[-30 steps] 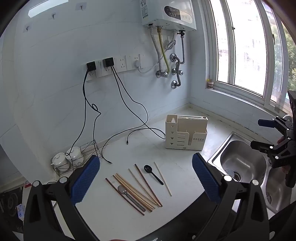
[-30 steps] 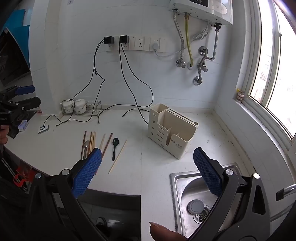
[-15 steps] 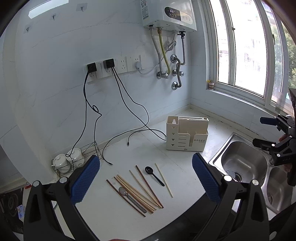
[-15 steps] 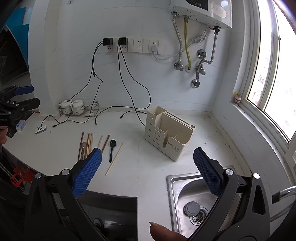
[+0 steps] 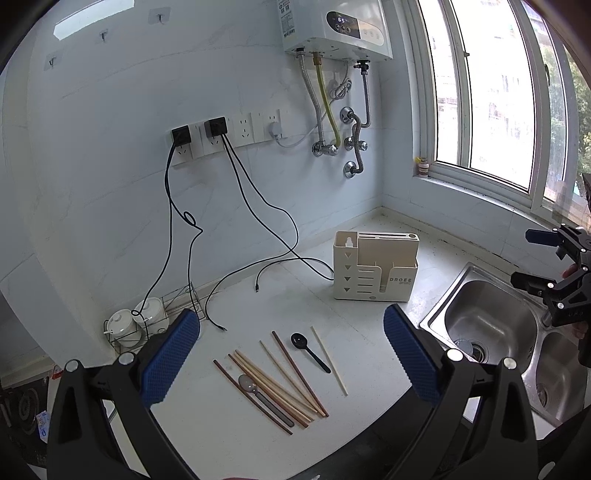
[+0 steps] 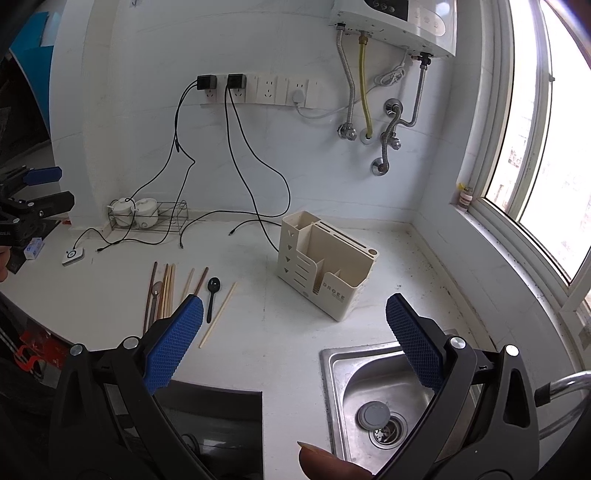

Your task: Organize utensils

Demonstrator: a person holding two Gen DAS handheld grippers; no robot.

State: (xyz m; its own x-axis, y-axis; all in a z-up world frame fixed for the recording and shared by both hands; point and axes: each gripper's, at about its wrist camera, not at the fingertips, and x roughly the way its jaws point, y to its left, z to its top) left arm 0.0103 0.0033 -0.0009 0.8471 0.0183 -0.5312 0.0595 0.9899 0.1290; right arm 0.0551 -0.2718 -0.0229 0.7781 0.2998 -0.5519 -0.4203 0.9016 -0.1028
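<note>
Utensils lie loose on the white bench (image 5: pixel 229 413), left of the beige organizer (image 5: pixel 375 271) and well apart from it. Chopsticks (image 5: pixel 280 376) are fanned in a rough row, mix of dark brown and light wood; in the left wrist view their long axes run from far-left to near-right. One pale chopstick (image 5: pixel 328 360) sits alone on the right edge of the group, same heading. Black spoon (image 5: pixel 308 350) lies between it and the main fan, bowl toward the wall, handle toward the bench's front edge. Grey spoon (image 5: pixel 264 398) lies among the left-hand chopsticks, bowl also at the far end.

Organizer stands upright, compartments open at the top, slotted section at the back; nothing visible inside.

Left tongs (image 5: pixel 291 354) hover over the utensil group, fingers spread wide, nothing between them. Right tongs (image 6: pixel 293 336) are off to the right above the bench near the sink (image 6: pixel 340 373), fingers also wide apart, holding nothing.

Surroundings: double steel sink right of the organizer, black cables (image 5: pixel 236 192) trailing from wall sockets onto the bench, wire rack with two white lidded jars (image 5: pixel 135 321) at the back left, water heater (image 5: pixel 336 26) on the wall, window (image 5: pixel 491 92) on the right.
</note>
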